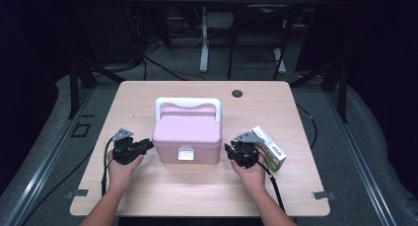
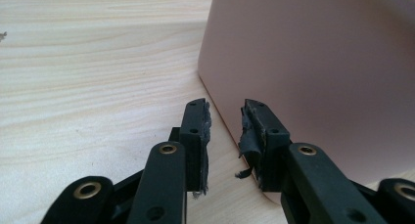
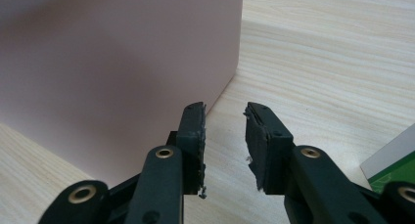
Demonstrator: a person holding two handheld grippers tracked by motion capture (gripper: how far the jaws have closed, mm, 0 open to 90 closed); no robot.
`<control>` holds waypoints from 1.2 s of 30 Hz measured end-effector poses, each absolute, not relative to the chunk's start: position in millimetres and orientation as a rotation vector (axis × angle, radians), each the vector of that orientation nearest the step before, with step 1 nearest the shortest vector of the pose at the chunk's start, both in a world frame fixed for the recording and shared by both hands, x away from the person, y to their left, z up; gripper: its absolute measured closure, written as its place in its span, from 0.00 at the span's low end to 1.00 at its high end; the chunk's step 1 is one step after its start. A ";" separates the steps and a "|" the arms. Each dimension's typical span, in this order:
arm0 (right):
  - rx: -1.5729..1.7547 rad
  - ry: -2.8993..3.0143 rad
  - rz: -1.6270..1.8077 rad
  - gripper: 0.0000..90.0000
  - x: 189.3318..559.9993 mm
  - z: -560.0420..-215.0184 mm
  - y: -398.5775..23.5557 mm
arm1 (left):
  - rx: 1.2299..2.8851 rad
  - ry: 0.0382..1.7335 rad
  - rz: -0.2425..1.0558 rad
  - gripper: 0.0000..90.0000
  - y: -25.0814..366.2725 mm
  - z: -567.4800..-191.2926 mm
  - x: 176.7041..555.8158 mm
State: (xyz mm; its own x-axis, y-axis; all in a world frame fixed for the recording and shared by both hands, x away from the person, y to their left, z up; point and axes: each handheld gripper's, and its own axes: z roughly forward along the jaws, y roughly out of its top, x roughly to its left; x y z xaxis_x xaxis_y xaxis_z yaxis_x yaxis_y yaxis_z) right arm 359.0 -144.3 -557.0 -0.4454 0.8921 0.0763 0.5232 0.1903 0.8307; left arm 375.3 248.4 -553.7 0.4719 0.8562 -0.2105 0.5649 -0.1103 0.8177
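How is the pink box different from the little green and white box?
The pink box is much bigger than the green and white carton. The pink box has a white handle on top and a white latch in front; the carton has neither. The pink box sits mid-table, square to the front edge, while the carton lies at the right, turned at an angle. Both rest on the wooden table.

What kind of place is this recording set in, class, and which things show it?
Probably a lab or recording studio: a bare wooden table in a dark room, cables on the floor, and metal stand legs behind it.
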 end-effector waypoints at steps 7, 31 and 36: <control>1.307 2.044 1.170 0.79 359.3 -559.3 -140.7 | 1.824 1.155 0.375 0.84 239.0 -551.7 372.6; 1.325 2.024 1.180 0.81 350.2 -559.8 -130.9 | 1.839 1.161 0.369 0.93 232.4 -552.9 362.3; 1.290 2.014 1.160 0.87 347.5 -560.2 -127.2 | 1.847 1.157 0.379 0.94 231.2 -552.4 360.3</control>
